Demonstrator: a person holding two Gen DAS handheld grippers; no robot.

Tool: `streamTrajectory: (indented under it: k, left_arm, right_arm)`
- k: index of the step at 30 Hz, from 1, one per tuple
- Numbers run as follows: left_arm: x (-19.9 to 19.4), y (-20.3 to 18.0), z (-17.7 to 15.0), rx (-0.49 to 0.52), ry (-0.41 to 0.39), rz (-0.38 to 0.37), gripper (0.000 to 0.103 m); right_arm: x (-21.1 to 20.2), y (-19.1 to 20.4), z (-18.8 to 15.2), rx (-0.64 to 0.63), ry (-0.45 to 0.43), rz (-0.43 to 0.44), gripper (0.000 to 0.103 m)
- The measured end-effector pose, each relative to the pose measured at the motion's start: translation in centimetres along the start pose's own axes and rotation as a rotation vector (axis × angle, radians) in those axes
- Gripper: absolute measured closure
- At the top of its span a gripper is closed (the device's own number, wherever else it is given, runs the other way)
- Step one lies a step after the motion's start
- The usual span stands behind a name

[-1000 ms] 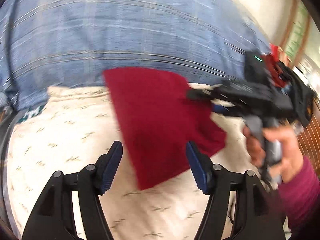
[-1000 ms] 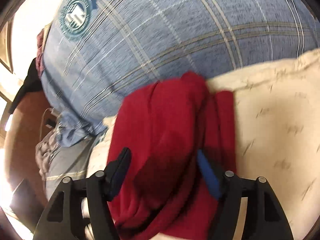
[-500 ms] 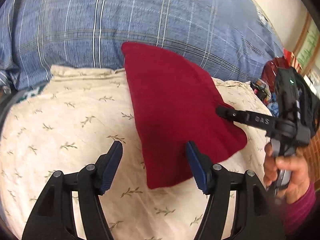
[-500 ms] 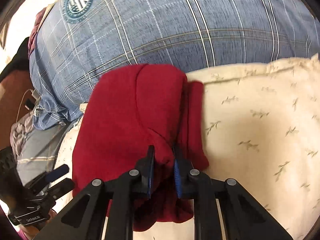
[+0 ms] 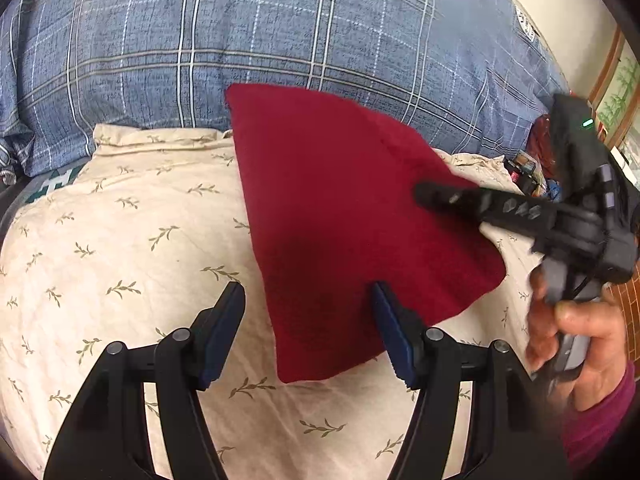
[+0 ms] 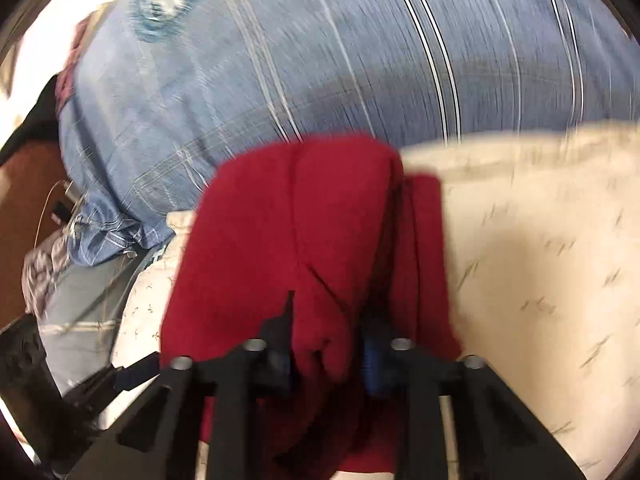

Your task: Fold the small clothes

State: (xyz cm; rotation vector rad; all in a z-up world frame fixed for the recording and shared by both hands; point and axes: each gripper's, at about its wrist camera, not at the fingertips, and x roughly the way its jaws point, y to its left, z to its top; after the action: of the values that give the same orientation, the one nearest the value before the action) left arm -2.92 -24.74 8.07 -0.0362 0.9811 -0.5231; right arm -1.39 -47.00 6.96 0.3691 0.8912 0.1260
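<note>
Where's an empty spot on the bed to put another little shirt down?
The bare cream sheet left of the red cloth, below the blue plaid blanket, is free. The right side is crowded: the right gripper pinches the cloth there.

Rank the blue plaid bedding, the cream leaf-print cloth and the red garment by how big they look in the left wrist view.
1. Blue plaid bedding and cream leaf-print cloth: alike, unsure
2. Red garment

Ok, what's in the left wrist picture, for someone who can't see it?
A dark red folded cloth lies on a cream leaf-print sheet, with the left tongs open over its near corner. The right tongs pinch its far edge.
</note>
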Motion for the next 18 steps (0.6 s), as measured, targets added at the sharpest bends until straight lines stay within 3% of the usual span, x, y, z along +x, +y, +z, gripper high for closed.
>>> streamTrajectory:
  k: [3, 6, 8, 15, 18]
  left_arm:
    - [0.1, 0.0, 0.1, 0.002, -0.019, 0.016, 0.031]
    - [0.7, 0.3, 0.2, -0.031, -0.002, 0.007, 0.031]
    - [0.8, 0.5, 0.1, -0.047, 0.002, 0.001, 0.031]
    - [0.6, 0.7, 0.3, -0.043, -0.007, 0.015, 0.031]
    - [0.7, 0.7, 0.5, -0.045, -0.005, 0.016, 0.031]
  right_arm:
    - [-2.1, 0.7, 0.4, -0.091, -0.074, -0.076, 0.083]
    - [0.3, -0.7, -0.1, -0.075, -0.012, -0.140, 0.083]
    - [0.7, -1.1, -0.6, -0.058, -0.018, -0.131, 0.080]
    - [-2.3, -1.4, 0.1, 0.017, -0.073, -0.092, 0.061]
    - [-3.0, -0.7, 0.7, 0.036, -0.124, -0.076, 0.046]
